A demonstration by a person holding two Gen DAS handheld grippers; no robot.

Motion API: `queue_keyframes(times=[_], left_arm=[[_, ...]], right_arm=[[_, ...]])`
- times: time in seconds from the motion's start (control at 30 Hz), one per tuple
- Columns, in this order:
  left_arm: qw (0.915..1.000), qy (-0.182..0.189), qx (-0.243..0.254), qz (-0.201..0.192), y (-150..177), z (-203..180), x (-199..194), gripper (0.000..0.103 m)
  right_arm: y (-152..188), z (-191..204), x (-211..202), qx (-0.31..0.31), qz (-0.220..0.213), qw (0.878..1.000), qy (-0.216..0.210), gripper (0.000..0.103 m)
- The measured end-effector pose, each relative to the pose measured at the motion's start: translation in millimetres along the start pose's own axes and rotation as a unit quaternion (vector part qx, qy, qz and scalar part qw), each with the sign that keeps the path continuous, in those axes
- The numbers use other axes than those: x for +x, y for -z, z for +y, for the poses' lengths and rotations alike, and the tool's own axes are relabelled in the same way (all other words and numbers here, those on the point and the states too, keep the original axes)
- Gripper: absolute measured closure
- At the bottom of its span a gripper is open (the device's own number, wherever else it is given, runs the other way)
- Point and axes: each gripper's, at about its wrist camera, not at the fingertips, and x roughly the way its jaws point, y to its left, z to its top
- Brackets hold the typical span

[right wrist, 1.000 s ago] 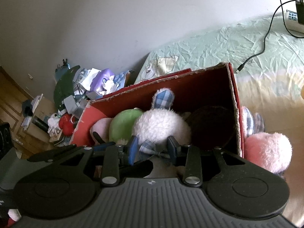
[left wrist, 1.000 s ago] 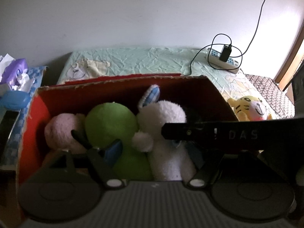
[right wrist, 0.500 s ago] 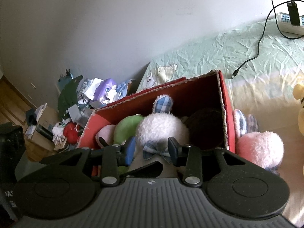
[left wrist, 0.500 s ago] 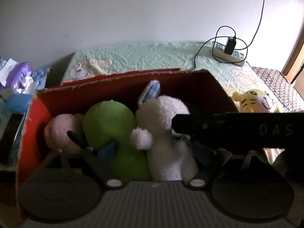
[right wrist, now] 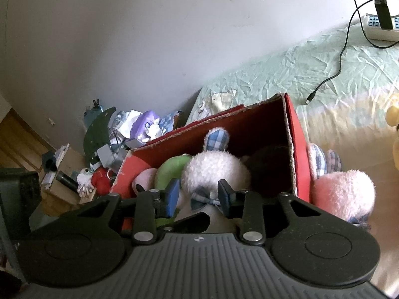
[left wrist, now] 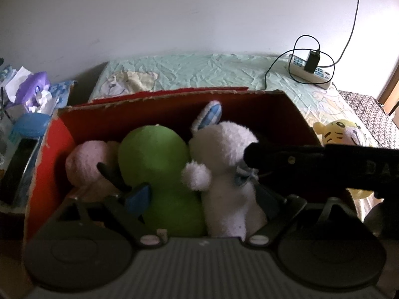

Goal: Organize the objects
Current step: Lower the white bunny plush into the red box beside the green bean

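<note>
- Far left of the left wrist view I see bedside clutter: a purple figure (left wrist: 37, 87) over a blue tub (left wrist: 30, 124).
- The red cardboard box (left wrist: 45, 154) fills the centre of that frame, open at the top, sitting on a green bedsheet (left wrist: 199, 72).
- Inside it, left to right: a pink plush (left wrist: 84, 167), a green plush (left wrist: 159, 169), then a white plush rabbit (left wrist: 229, 174) with a plaid ear standing up.
- My left gripper (left wrist: 199, 199) sits low in the frame with its jaws set wide, straddling the green plush and the rabbit; I grip nothing. The right-hand finger is hidden behind a black bar crossing from the right edge.
- Right of the box, a yellow tiger plush (left wrist: 336, 132) lies on the sheet; a power strip (left wrist: 311, 72) with a plugged charger sits upper right.
- In the right wrist view, my right gripper (right wrist: 197, 196) hangs at the box's near edge, fingers parted on either side of the rabbit's plaid bow tie (right wrist: 203, 199); I cannot tell whether the pads touch it.
- A dark plush (right wrist: 269, 164) fills the box's right corner.
- Outside the box wall, right of frame, lies a pink plush rabbit (right wrist: 344, 194), touching the box.
</note>
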Motion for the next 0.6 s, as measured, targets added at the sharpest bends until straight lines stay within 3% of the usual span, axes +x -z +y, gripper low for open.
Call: queue_keyframes(times=[0.27, 0.6], left_arm=[[0.9998, -0.008, -0.012, 0.01, 1.9, 7.0, 3.3, 0.009], [0.9999, -0.009, -0.009, 0.004, 1.4, 4.8, -3.1, 0.009]], right_arm=[[3.6, 5.2, 0.6, -0.023, 0.005, 1.0, 0.012, 0.067], [5.1, 1.2, -6.0, 0.007, 0.008, 1.0, -0.013, 0.066]])
